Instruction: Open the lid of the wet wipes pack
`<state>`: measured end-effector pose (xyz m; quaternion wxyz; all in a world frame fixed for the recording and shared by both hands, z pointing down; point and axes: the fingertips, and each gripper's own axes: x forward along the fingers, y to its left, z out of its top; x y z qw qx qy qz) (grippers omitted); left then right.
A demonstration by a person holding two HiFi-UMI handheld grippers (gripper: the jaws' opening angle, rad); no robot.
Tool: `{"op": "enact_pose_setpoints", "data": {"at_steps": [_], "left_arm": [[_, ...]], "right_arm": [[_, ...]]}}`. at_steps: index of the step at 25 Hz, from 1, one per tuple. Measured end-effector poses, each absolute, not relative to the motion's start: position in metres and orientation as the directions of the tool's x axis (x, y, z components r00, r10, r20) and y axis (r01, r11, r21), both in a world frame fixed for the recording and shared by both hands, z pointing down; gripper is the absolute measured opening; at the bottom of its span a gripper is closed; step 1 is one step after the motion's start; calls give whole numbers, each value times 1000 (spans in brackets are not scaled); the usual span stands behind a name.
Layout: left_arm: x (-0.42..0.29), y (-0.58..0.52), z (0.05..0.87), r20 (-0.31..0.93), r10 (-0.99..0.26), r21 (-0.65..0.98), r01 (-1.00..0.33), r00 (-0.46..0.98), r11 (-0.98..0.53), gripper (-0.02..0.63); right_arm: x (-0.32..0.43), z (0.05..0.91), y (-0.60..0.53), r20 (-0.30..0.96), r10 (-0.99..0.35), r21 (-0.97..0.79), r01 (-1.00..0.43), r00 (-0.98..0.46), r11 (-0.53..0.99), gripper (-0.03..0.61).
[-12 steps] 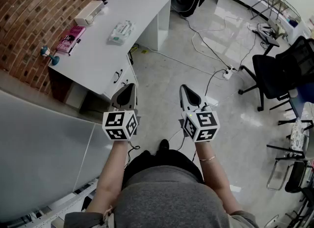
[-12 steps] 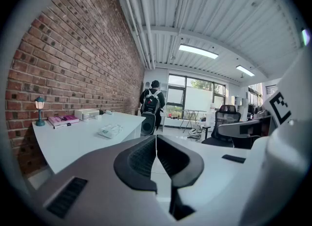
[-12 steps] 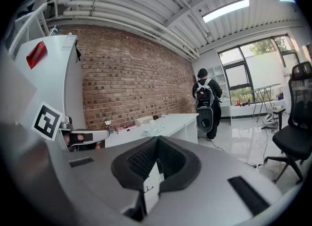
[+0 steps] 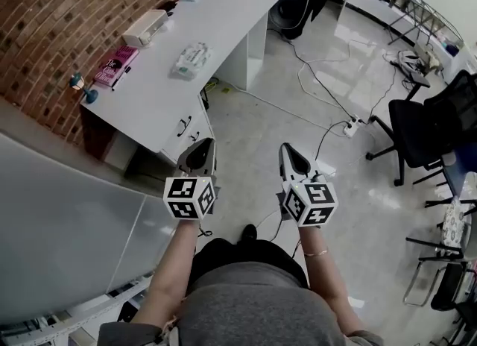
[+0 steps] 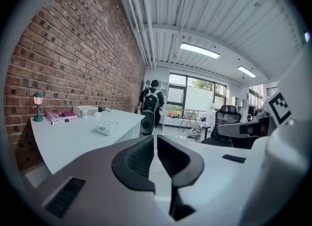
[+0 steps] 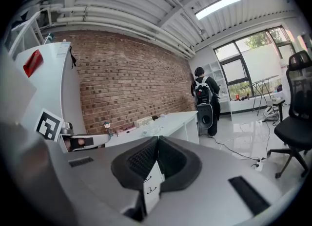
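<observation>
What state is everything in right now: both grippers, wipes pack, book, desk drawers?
Left gripper: shut, empty, in the air.
Right gripper: shut, empty, in the air.
Wipes pack: flat on the desk, untouched; lid too small to judge.
Book: closed, lying flat.
Desk drawers: shut.

White desk point(image 4: 149, 98) against brick wall point(image 4: 52, 24), pink book point(image 4: 117, 65) beside small lamp point(image 4: 78, 81), black office chair point(image 4: 421, 124), power strip point(image 4: 349, 127) on floor

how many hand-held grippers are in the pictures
2. The left hand-held gripper and the right hand-held gripper are side by side above the floor, both shut and empty, short of the desk. No more seem hidden.
</observation>
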<state>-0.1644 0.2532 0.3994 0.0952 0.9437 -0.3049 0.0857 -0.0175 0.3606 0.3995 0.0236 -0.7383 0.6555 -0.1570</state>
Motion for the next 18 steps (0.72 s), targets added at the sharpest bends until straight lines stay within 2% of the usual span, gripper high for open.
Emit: {"op": "enact_pose_setpoints", "data": {"at_steps": [1,4,7,9,13,18], "left_arm": [[-164,253,400,217,-561,130,-593,799,-795,26],[-164,253,400,211,-572,129,-603,793,-787,28],[-166,251,401,218,-585,127,-617,781,-776,71],[-167,248,400,218,-595,127,-627,774,-768,76],[-168,242,400,216,-613,130,-645,760,-753,116],[-168,228,401,217,-626,131,-658,749,-742,124]], "right_arm": [[-17,400,359,200,-976,-242,-961,83,-131,3],[-19,401,355,203,-978,-245,-964,50,-100,84],[-22,402,352,204,-979,-252,-964,29,-81,92],[-21,402,348,199,-980,-257,-964,18,-70,99],[-19,405,343,209,-978,-273,-960,-5,-53,142],[-14,408,331,218,-976,-284,-958,-28,-36,161]]}}
